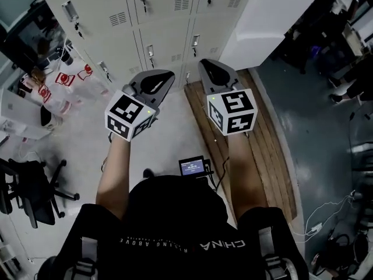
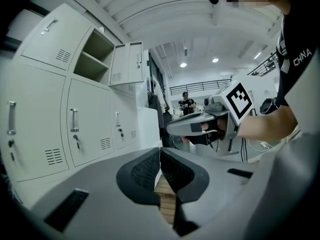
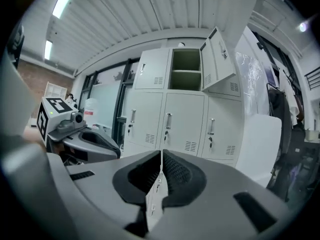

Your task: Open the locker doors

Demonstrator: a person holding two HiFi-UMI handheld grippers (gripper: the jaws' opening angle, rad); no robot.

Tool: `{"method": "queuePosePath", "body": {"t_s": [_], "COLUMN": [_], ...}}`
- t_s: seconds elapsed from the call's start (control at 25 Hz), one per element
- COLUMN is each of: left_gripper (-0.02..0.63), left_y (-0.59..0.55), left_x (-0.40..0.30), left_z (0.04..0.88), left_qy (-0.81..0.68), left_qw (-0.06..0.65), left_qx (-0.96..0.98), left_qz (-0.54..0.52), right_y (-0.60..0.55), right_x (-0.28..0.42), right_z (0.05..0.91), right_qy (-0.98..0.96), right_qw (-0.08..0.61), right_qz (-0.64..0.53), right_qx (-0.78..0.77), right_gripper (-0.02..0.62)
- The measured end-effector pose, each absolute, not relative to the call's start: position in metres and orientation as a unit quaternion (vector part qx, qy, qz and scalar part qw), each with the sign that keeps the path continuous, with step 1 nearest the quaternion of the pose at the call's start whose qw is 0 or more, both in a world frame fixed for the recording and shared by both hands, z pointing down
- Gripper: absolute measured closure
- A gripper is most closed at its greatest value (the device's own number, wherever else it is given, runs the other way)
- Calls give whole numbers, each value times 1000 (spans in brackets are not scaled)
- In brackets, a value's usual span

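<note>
Grey steel makes up the locker bank on the far side of the room from me. Only one of its doors is dealt with: the upper door hangs swung out to the right, showing a compartment with one shelf across it, bare as far as I can see. Every other door in view is shut. That includes the top-left door beside the opening and the three middle-row doors below, each with an upright bar handle and a key hanging under it. I judge the job barely begun, with most of the doors left to pull.

Both my forearms reach forward at about the same height, side by side and a little apart. The left one is over the pale floor and the right one over a wooden pallet. My left gripper points along the locker front, with the shut doors on its left and no handle near it. Its fingers are pressed together with nothing between them. My right gripper faces the bank squarely, aimed below the open compartment and also well short of the doors. Its fingers are closed too, and empty.
</note>
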State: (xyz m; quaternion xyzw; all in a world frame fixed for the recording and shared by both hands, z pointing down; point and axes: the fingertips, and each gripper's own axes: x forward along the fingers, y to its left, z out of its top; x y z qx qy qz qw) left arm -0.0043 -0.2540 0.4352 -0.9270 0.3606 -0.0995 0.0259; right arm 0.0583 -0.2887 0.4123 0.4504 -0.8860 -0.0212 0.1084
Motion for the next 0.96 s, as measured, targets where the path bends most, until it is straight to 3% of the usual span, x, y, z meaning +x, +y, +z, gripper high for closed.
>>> {"method": "queuePosePath", "body": {"t_s": [0.36, 0.96], "left_gripper": [586, 586], "left_y": [-256, -254], "left_x": [-17, 15], "left_z": [430, 423], "left_qy": [360, 340], "left_qw": [38, 48], "left_qx": [-927, -935], "left_qz": [-93, -85], "right_y": [-274, -267], "right_x": [28, 54], "right_z": [406, 405], "right_qy": [-890, -879], "right_qw": [123, 130], "right_qz": [-33, -36], "right_qx": [438, 457], "right_gripper": [557, 557]}}
